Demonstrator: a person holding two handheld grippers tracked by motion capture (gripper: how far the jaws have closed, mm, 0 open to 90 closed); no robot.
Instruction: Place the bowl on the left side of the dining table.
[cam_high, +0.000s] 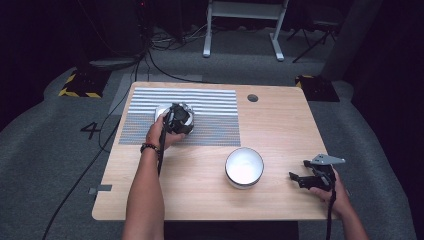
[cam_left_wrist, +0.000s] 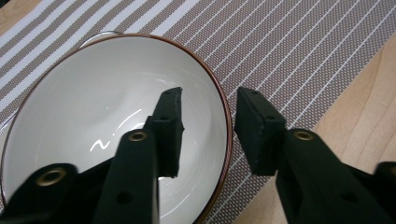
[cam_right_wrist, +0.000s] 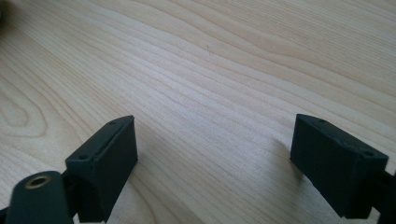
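Observation:
A white bowl with a thin brown rim (cam_left_wrist: 93, 102) sits on a striped grey-and-white placemat (cam_left_wrist: 289, 46). My left gripper (cam_left_wrist: 209, 95) straddles the bowl's right rim, one jaw inside and the other outside. There is a gap on both sides, so it is open. From above, this gripper (cam_high: 177, 120) covers most of that bowl (cam_high: 161, 111) at the placemat's (cam_high: 210, 120) left middle. My right gripper (cam_high: 299, 170) rests near the table's right front, open, and its own view shows bare wood between its jaws (cam_right_wrist: 215, 140). A second white bowl (cam_high: 244, 166) stands to its left.
The wooden table (cam_high: 280, 125) has a round cable hole (cam_high: 252, 97) near its far edge. Cables trail over the grey floor at the left (cam_high: 85, 170). A white desk frame (cam_high: 240, 30) stands beyond the table.

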